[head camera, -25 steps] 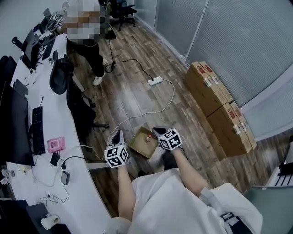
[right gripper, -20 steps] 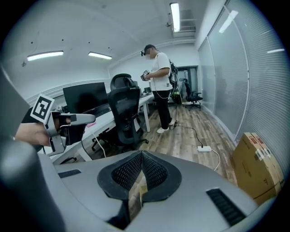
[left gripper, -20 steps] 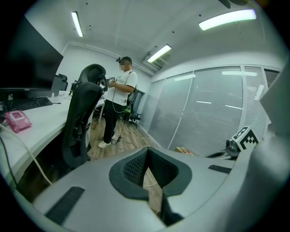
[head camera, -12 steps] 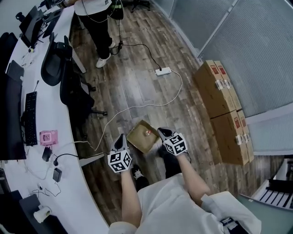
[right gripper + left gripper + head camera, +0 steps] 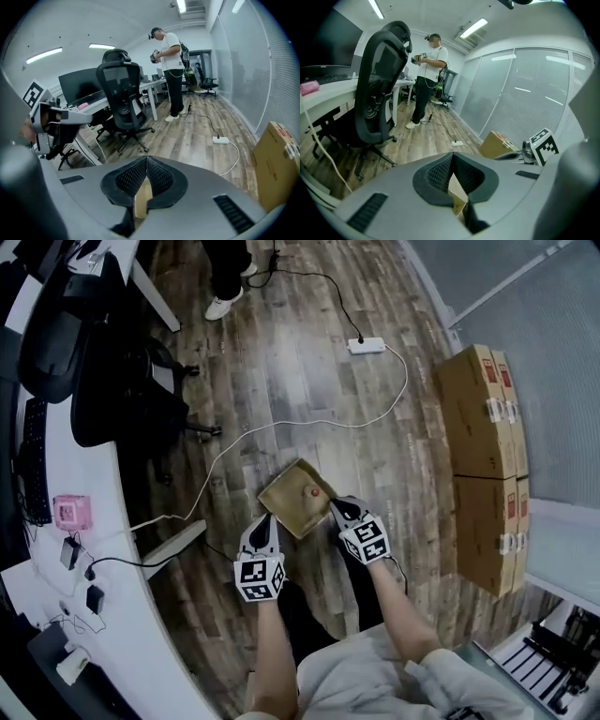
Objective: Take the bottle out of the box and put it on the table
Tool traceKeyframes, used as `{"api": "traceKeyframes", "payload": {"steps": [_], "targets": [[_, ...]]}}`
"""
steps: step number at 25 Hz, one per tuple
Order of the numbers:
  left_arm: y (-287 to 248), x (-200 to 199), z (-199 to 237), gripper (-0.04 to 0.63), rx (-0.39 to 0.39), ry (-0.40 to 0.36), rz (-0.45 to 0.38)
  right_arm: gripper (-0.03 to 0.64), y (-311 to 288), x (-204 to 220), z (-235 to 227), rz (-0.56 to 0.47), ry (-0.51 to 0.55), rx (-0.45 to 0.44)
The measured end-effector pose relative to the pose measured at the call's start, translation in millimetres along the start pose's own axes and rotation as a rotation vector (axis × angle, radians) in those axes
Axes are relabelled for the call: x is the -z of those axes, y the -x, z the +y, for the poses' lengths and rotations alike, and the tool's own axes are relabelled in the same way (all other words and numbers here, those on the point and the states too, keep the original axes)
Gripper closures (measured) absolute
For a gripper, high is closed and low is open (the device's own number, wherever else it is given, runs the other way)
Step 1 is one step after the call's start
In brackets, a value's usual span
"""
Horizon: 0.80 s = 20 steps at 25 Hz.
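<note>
- Far left of the box [image 5: 284, 504]: a white desk [image 5: 122, 615], with a black keyboard [image 5: 33, 460] and a small pink item [image 5: 71, 511] on top.
- Between the desk and the box, further up in the head view: a black office chair [image 5: 103, 371], well apart from the box.
- Beyond the box, to the upper left: one white shoe [image 5: 223, 304] of a standing person.
- Just beside the near left edge of the box: the left gripper [image 5: 262, 521], jaws closed with the tips together and nothing held. In the left gripper view, only brown cardboard visible through the small gap under the tips. Touching the box or not: impossible to tell.
- The box itself: open, brown cardboard, standing on the wooden floor [image 5: 281, 371], with one corner turned towards the person.
- Inside the box, near its right side: the bottle [image 5: 313, 491], seen from above with only its red cap clear. Not yet taken out, and not in either gripper.
- Just beside the near right edge of the box: the right gripper [image 5: 337, 507], jaws also fully closed and empty, with the same cardboard colour behind the gap in the right gripper view.
- Beyond the box, to the upper right: a white cable [image 5: 281, 427] across the floor, ending at a white power strip [image 5: 367, 346].
- Far right of the box: brown cartons [image 5: 478, 409] in a row along the wall.
</note>
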<state>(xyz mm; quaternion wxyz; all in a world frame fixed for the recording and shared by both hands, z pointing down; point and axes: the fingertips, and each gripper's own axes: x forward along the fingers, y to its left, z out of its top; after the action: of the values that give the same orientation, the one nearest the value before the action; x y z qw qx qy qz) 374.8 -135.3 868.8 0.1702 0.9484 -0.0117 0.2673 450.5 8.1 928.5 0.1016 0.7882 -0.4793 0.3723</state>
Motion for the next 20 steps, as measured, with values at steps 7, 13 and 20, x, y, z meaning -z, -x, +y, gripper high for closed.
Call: {"api": "traceKeyframes", "payload": {"steps": [7, 13, 20], "targets": [[-35.3, 103.5, 15.4, 0.581, -0.051, 0.070, 0.082, 0.577, -98.4, 97.8, -21.4, 0.183, 0.000, -0.054], [-73.4, 177.2, 14.7, 0.581, -0.002, 0.000, 0.126, 0.577, -139.6, 169.2, -39.7, 0.241, -0.037, -0.052], [-118.0, 253.8, 18.4, 0.581, 0.105, -0.154, 0.155, 0.574, -191.2, 241.4, -58.0, 0.343, 0.054, -0.065]]}}
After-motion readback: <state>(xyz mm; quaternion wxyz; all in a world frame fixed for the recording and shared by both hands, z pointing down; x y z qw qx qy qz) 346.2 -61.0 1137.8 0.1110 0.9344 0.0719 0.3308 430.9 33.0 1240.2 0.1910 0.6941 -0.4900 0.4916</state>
